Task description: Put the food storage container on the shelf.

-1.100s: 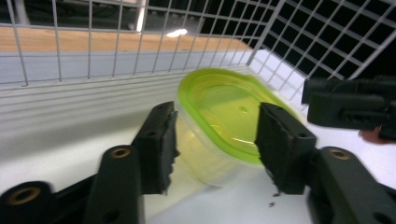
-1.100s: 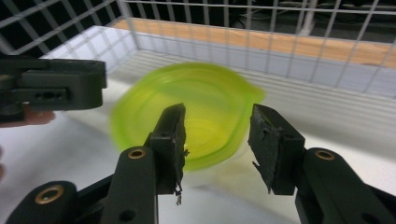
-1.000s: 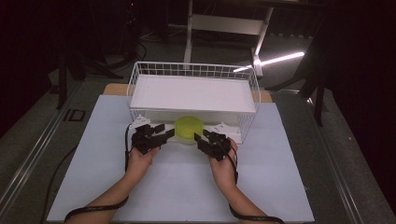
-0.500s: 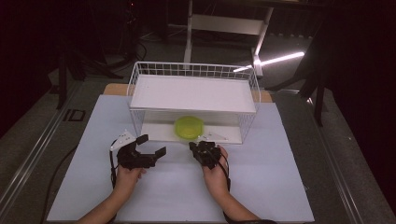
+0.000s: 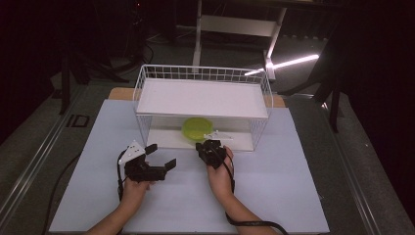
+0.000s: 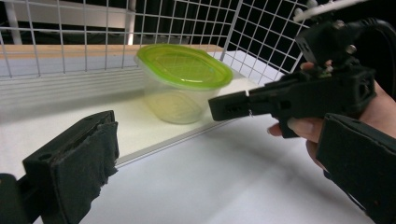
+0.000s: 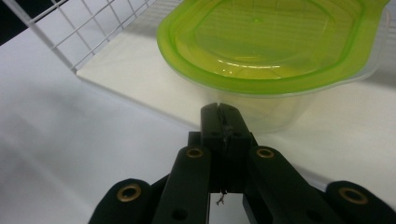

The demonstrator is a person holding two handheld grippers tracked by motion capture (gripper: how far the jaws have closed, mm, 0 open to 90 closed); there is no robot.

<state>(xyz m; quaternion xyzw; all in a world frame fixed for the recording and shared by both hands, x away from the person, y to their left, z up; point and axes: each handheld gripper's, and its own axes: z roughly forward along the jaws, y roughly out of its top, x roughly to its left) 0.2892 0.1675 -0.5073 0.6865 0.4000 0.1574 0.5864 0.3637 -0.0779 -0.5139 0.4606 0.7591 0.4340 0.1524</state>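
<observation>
Both forearms reach in low over the white bench (image 5: 293, 196), the left tongs (image 5: 159, 157) spread wide and empty, the right tongs (image 5: 204, 146) pressed together on nothing. Just beyond the right tongs, a clear plastic tub (image 7: 261, 109) with a glossy green lid (image 5: 196, 128) sits on the wire rack's (image 5: 203, 74) bottom shelf.

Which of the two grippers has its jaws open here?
The left gripper: its jaws stand wide apart, while the right gripper, nearer the green-lidded container, has its jaws pressed together.

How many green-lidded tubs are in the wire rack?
1. The tub sits on the rack's lower shelf, near the front, just ahead of the right hand-held gripper.
</observation>
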